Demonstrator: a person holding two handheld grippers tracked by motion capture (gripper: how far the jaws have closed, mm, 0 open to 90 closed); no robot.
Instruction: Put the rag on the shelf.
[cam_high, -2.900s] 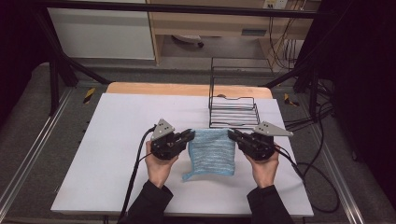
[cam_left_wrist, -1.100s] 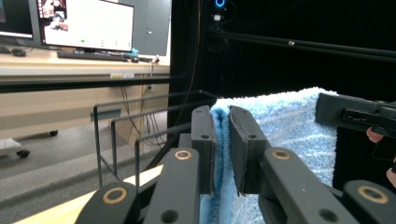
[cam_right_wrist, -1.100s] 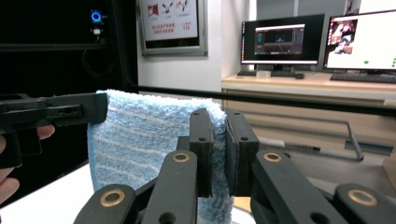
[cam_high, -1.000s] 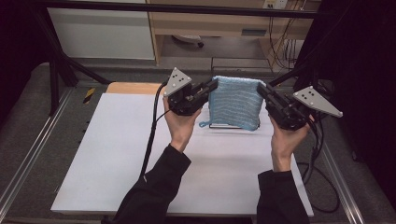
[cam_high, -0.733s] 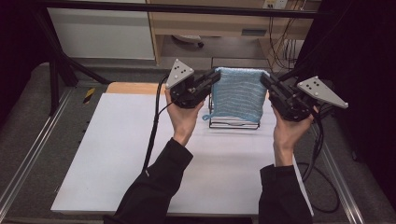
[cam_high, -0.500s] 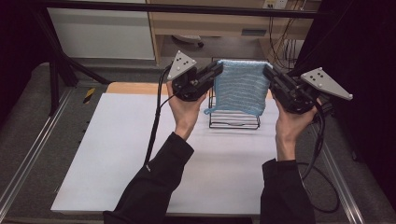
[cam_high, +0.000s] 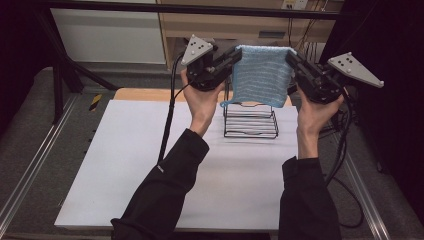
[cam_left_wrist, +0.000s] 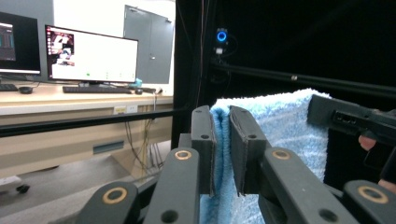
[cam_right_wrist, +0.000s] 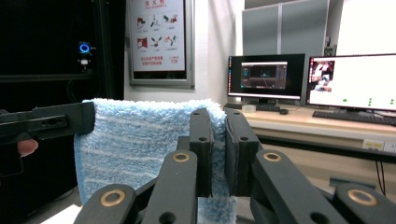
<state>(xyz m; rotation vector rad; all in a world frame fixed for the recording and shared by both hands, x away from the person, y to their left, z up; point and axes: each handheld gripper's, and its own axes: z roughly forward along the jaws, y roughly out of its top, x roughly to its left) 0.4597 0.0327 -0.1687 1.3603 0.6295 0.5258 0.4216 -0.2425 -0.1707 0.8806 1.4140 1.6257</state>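
A light blue folded towel (cam_high: 262, 75) hangs stretched between my two grippers, high above the table. My left gripper (cam_high: 234, 54) is shut on the towel's top left corner, and in the left gripper view the towel (cam_left_wrist: 280, 135) is pinched between the black jaws (cam_left_wrist: 223, 140). My right gripper (cam_high: 291, 57) is shut on the top right corner, where the towel (cam_right_wrist: 135, 144) is clamped at its edge between the jaws (cam_right_wrist: 218, 140). Directly below the towel stands a black wire rack (cam_high: 250, 120) at the table's far edge.
A white mat (cam_high: 150, 160) covers the wooden table (cam_high: 135, 94). Black cables trail from both grippers across the mat and off the right side. Metal rails (cam_high: 30, 170) run along both sides. Monitors (cam_right_wrist: 266, 77) stand on a desk beyond.
Both hands have lifted the towel from the mat and carried it up and away from the person, so that it now hangs over the wire rack. Both grips stay shut.
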